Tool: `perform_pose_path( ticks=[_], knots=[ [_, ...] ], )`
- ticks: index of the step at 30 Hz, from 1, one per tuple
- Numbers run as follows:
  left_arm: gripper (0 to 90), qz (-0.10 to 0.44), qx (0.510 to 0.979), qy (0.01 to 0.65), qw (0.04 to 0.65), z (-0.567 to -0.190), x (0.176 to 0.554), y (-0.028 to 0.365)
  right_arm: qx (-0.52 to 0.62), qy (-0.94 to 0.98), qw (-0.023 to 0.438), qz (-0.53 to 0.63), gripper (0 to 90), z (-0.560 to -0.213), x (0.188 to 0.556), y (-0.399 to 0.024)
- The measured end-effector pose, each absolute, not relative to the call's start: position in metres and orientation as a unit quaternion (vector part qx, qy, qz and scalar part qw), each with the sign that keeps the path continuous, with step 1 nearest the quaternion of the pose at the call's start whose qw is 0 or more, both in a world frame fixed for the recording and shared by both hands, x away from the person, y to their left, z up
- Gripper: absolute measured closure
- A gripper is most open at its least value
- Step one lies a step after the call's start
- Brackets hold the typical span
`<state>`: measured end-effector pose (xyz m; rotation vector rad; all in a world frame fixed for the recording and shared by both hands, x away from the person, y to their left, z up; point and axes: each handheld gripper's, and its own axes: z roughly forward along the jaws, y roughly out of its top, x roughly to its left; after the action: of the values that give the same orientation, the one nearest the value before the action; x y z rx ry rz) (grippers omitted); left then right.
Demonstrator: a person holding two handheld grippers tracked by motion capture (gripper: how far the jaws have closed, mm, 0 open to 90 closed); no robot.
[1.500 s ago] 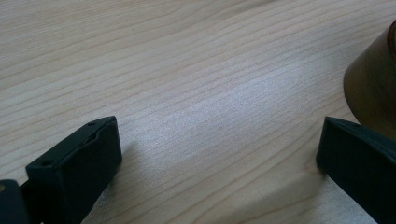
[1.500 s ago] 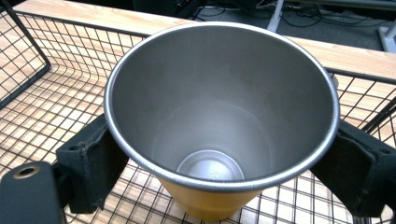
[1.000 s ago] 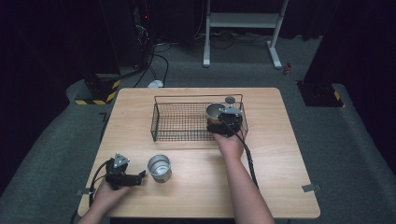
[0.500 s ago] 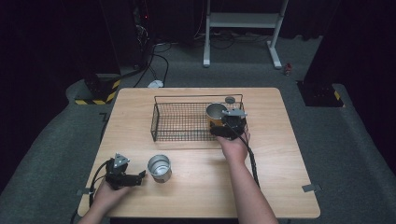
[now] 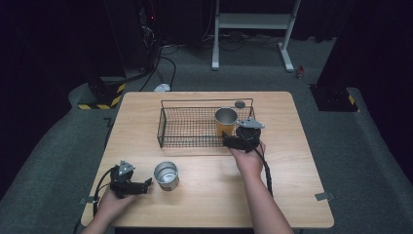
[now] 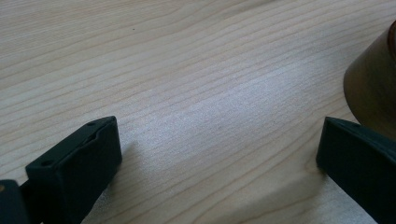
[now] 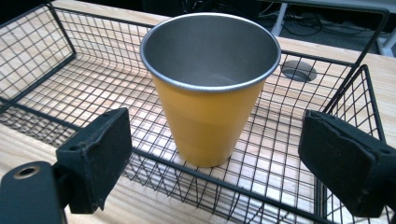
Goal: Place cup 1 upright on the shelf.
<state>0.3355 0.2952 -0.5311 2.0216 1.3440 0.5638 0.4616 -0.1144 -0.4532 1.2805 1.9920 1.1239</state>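
Right gripper (image 5: 233, 142) hovering with jaws spread at the near rim of the black wire basket (image 5: 168, 132), yellow steel cup (image 7: 208, 93) standing upright inside. Left gripper (image 5: 142, 184) gaping beside the silver cup (image 5: 166, 175) on the wooden desk (image 5: 292, 161). Next, likely: closing on that silver cup.

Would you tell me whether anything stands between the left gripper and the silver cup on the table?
Nothing visible does. The left gripper sits open beside the silver cup, with bare table between its jaws and the cup at its right jaw.
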Motion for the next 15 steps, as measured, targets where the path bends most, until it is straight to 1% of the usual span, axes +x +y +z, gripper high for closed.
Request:
perform_pose_path(
  ticks=[10,15],
  knots=[
    [0.4,0.214,0.769,0.511,0.319,-0.531,0.335,0.295,0.467,0.736,0.256,0.418,10.2,-0.457,0.438,-0.127],
    [0.4,0.214,0.769,0.511,0.319,-0.531,0.335,0.295,0.469,0.737,0.255,0.414,10.5,-0.465,0.425,-0.135]
  ],
)
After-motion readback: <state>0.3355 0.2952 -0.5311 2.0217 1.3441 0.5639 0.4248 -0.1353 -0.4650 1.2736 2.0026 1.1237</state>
